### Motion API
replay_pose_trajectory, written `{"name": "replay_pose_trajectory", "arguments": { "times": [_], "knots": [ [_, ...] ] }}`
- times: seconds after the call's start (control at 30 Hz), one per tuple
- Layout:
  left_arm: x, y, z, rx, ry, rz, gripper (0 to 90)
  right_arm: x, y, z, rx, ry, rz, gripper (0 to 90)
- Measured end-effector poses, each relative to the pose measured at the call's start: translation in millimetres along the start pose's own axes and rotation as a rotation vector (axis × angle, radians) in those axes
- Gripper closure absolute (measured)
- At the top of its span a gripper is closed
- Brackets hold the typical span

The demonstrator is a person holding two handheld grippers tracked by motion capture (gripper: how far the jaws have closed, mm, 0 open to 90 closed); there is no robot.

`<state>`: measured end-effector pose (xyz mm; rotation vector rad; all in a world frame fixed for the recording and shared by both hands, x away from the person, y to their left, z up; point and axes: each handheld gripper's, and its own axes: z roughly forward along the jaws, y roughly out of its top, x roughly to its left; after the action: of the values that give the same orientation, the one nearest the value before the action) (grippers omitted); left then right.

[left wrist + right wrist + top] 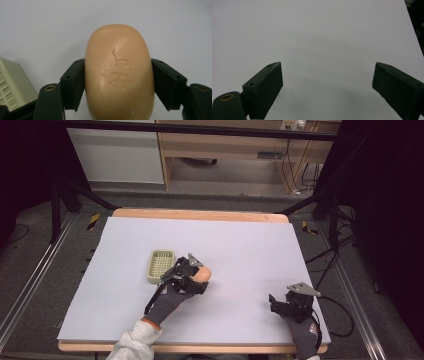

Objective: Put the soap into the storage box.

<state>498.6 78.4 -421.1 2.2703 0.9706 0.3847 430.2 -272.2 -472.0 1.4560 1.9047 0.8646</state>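
In my left claw's view, the bar of soap [118,75] is running off the bottom edge, and the soap dish [12,85] is being cut by the left edge. From the high view, my left claw [192,272] is covering most of the soap [204,274]. The embossed mark on it is too shallow to read.

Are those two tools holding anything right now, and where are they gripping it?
The left tool clamps a bar of soap across its two long sides. The right tool is open, holding nothing.
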Motion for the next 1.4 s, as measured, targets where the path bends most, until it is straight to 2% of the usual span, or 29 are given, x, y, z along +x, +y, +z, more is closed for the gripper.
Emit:
{"name": "replay_pose_trajectory", "arguments": {
  "times": [0.43,0.63,0.73,0.8,1.1,1.4],
  "knots": [
    [15.0,-14.6,-16.8,-0.007,0.013,-0.011,31.4,0.0,-0.1,-0.2,0.004,-0.002,0.003,9.8],
    [24.6,-22.9,-24.8,-0.019,0.021,-0.033,31.4,0.1,-0.2,-0.2,0.003,-0.004,0.005,9.9],
    [31.7,-26.3,-28.5,-0.028,0.039,-0.052,31.4,0.3,-0.3,-0.1,0.002,-0.004,0.004,9.9],
    [33.8,-26.8,-29.7,-0.024,0.039,-0.05,31.4,0.3,-0.3,-0.1,0.002,-0.004,0.004,9.8],
    [49.6,-30.5,-39.9,-0.051,0.072,-0.092,31.4,0.7,0.0,-0.8,0.0,0.0,-0.003,9.8],
    [62.1,-32.3,-46.0,-0.062,0.099,-0.114,31.5,1.4,0.1,-0.7,0.0,0.001,-0.009,9.8]
  ]
}}
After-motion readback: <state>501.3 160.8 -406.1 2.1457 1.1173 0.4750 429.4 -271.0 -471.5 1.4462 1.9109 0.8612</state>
